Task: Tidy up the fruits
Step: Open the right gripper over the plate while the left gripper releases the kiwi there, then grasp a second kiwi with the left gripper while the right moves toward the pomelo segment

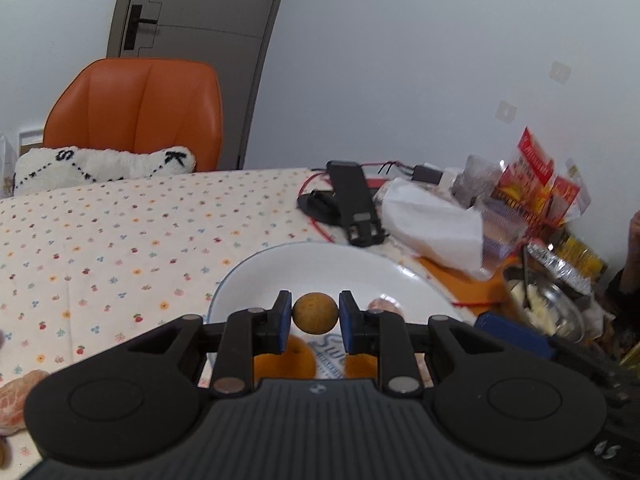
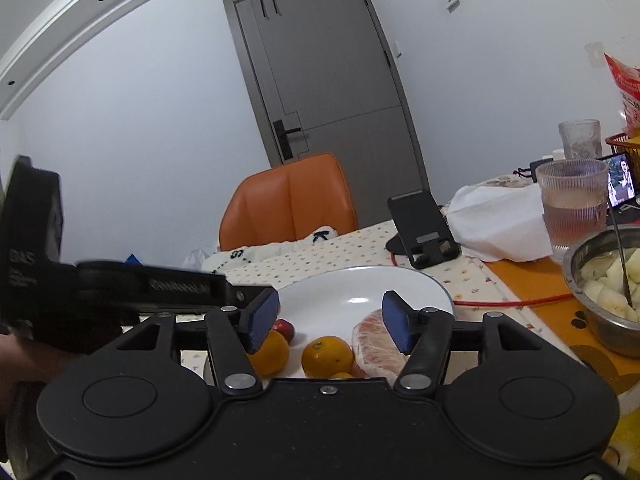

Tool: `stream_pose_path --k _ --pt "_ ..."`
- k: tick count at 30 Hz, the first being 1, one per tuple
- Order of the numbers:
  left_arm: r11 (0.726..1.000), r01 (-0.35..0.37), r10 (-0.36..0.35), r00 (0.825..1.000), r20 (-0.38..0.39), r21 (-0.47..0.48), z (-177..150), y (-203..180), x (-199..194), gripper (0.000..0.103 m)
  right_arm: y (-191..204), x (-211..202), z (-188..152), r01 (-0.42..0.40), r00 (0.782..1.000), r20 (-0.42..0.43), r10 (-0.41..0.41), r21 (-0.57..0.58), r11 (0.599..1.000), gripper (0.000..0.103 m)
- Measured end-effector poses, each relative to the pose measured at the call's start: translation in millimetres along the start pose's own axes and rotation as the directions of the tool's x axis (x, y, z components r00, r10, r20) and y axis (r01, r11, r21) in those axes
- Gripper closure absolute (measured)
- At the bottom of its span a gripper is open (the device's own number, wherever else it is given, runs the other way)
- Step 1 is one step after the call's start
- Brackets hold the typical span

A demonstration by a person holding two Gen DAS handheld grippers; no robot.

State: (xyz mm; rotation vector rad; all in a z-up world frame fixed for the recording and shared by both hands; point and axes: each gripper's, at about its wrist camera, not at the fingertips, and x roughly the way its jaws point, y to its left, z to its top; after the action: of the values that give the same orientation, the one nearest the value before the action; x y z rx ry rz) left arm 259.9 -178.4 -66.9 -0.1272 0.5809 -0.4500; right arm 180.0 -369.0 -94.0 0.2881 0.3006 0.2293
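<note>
We have a small round brownish-yellow fruit [image 1: 315,313] pinched between the blue pads of the left gripper [image 1: 315,322], held above the white plate [image 1: 320,264], over its near edge. On the plate below, seen from the right wrist, lie two oranges [image 2: 328,356] side by side, a small red fruit [image 2: 285,329] behind the left one, and a wrapped pink pomelo piece [image 2: 378,344] toward the plate's right side. Our right gripper [image 2: 330,322] hangs over the same near edge with its jaws spread wide and nothing between them. Another peeled pomelo piece [image 1: 18,396] waits on the floral tablecloth [image 1: 120,232] by the near left edge.

As we judge it, the fruit is round and gripped only at its sides; released too high, it could bounce off the oranges and roll over the plate's rim. Both grippers crowd the same spot, so they might knock each other. A steel bowl [image 2: 600,312] and a water glass [image 2: 572,204] stand toward the table's right edge, within reach of a careless swing.
</note>
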Motion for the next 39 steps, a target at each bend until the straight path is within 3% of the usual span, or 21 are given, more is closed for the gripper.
stream_pose_path --k 4,10,15,18,29,39 --pt "1.000 0.022 -0.022 1.000 0.018 0.021 1.5 -6.6 -7.4 0.073 3.9 -2.2 2.4 0.031 0.999 0.010 -0.031 -0.015 0.999 0.038" --pt "0.999 0.037 -0.037 0.995 0.092 0.001 5.8 -5.5 -25.7 0.050 11.7 -10.9 10.1 0.087 0.996 0.039 -0.085 -0.053 0.995 0.032" --pt "0.999 0.033 -0.031 0.992 0.120 -0.020 7.5 -0.6 -36.3 0.037 19.8 -11.3 10.0 0.124 0.992 0.038 -0.122 -0.079 0.989 0.030" --pt "1.000 -0.011 0.013 0.991 0.132 -0.016 7.2 1.0 -45.5 0.031 25.1 -12.5 12.7 0.104 0.995 0.019 -0.103 -0.083 0.991 0.028" --pt "0.991 -0.127 0.132 0.976 0.176 -0.043 -7.1 34.6 -95.9 0.026 59.2 -9.0 9.8 0.042 0.997 -0.063 -0.051 -0.138 0.990 0.027" --pt "0.971 -0.216 0.230 0.959 0.163 -0.098 -27.0 75.6 -130.6 0.026 99.4 1.4 3.7 -0.020 0.993 -0.122 0.000 -0.164 0.986 0.028"
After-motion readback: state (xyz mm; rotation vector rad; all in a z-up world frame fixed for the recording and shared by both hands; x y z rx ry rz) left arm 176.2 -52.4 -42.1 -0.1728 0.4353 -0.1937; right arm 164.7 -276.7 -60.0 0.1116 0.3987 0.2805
